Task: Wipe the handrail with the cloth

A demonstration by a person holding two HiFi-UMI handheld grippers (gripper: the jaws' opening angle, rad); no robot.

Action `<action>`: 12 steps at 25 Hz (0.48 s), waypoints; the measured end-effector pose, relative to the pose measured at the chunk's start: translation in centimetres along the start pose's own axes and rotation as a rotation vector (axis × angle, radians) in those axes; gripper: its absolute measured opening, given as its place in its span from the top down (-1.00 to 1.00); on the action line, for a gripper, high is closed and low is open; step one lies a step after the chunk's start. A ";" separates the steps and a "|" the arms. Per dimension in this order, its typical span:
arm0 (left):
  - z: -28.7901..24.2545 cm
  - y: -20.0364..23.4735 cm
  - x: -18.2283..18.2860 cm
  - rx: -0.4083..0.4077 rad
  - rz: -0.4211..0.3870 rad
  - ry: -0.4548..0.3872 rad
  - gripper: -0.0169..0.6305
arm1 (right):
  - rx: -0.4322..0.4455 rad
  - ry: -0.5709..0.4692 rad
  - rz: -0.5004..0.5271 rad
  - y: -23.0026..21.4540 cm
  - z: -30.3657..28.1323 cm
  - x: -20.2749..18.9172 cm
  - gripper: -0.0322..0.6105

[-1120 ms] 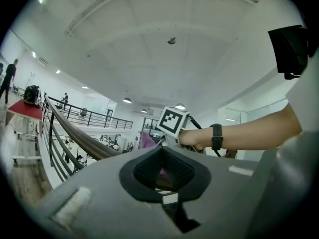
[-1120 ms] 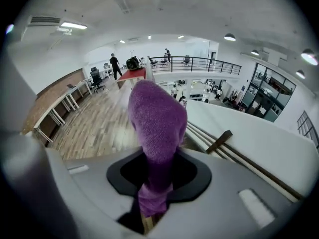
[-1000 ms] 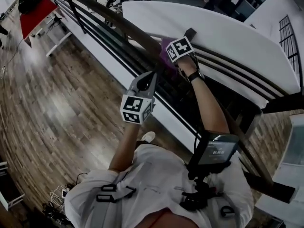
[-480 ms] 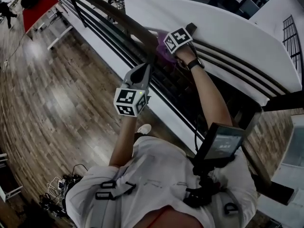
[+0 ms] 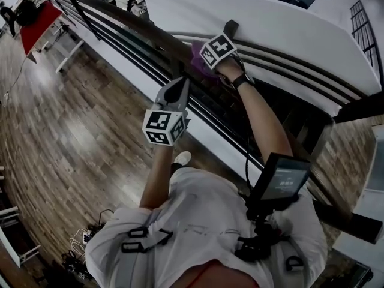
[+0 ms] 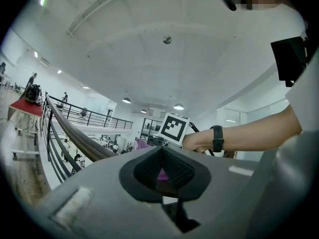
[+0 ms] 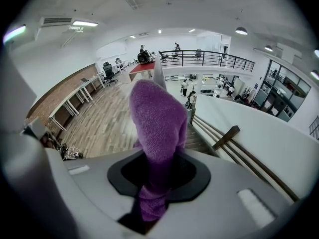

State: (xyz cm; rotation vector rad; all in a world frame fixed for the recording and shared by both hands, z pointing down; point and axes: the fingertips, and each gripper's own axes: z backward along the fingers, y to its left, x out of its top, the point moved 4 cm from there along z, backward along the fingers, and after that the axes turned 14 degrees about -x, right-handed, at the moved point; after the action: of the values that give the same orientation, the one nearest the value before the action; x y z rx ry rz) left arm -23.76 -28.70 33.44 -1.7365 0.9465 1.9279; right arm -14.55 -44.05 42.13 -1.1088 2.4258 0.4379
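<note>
Head view: the handrail [image 5: 129, 20] is a dark, smooth wooden bar running from top left down to the right, with thin black metal bars under it. The fuzzy purple cloth [image 5: 199, 57] sits on top of the rail, right at the right gripper [image 5: 207, 57]. The left gripper [image 5: 182, 84] hangs just on the near side of the rail and isn't touching the cloth. Below is a glossy wood plank floor [image 5: 72, 131], a red table [image 5: 37, 26] way off at top left, and a curved white wall [image 5: 288, 35] beyond the rail.

Left gripper view: the left gripper [image 6: 162, 149] has its ribbed dark pads meeting at the tips with nothing clamped. Past it you get the rail [image 6: 75, 138], a bit of purple cloth [image 6: 142, 144], the other gripper's marker cube [image 6: 174, 128] and a big white ceiling.

Right gripper view: the right gripper [image 7: 158, 180] is clamped tight on the cloth [image 7: 157, 118], a knitted, lumpy wad that blocks most of the rail; only a pale strip of handrail [image 7: 158, 76] shows beyond it.
</note>
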 end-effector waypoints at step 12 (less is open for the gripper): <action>-3.3 -4.8 -0.2 -0.086 -0.046 0.050 0.95 | 0.003 -0.029 -0.046 -1.1 3.1 -5.3 0.63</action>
State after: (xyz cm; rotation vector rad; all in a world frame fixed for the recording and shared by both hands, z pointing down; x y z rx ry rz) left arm -18.16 -27.61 32.48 -1.8458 0.8447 1.9301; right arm -9.82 -40.00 42.11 -1.1462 2.3701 0.4327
